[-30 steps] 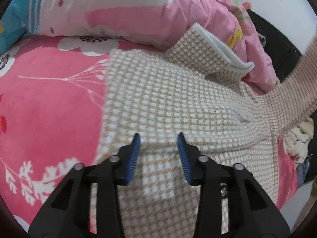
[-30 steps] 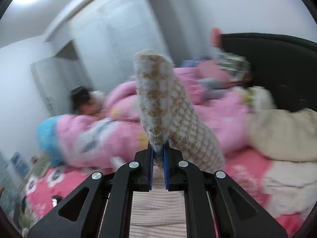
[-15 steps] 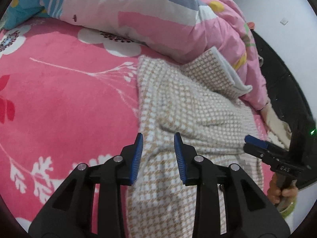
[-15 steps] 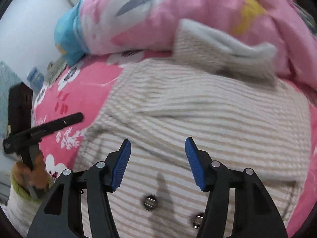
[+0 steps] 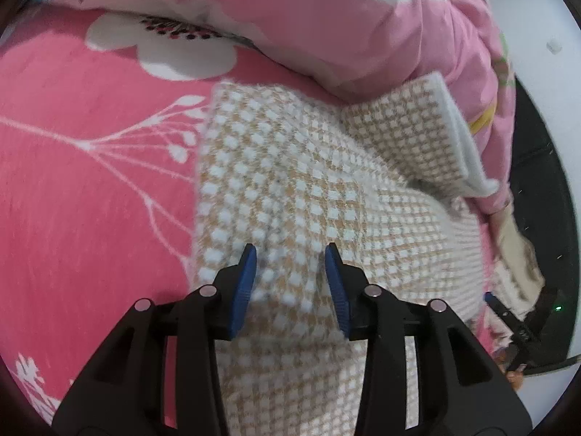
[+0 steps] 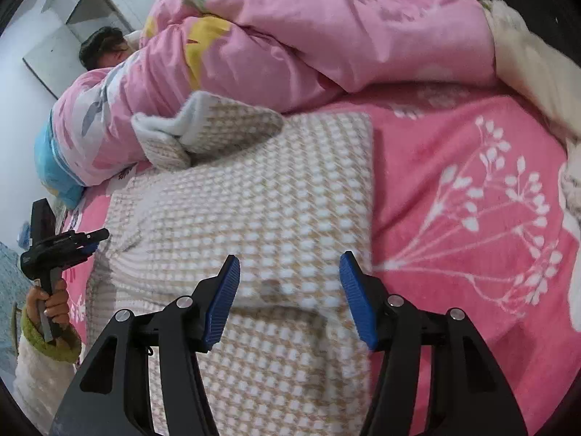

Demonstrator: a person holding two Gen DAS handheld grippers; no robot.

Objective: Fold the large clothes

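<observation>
Left wrist view: our left gripper [image 5: 290,258] fingers are opening astride a sweater [image 5: 308,189] ridge; right gripper [image 6: 288,265] hovers empty, fingers apart. Mid-fold; next, grip an edge.

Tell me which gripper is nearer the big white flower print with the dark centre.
Left. The left gripper, jaws opening above the checked garment, is by the edge facing the white flower. The right gripper is across the garment, at its far side.
</observation>
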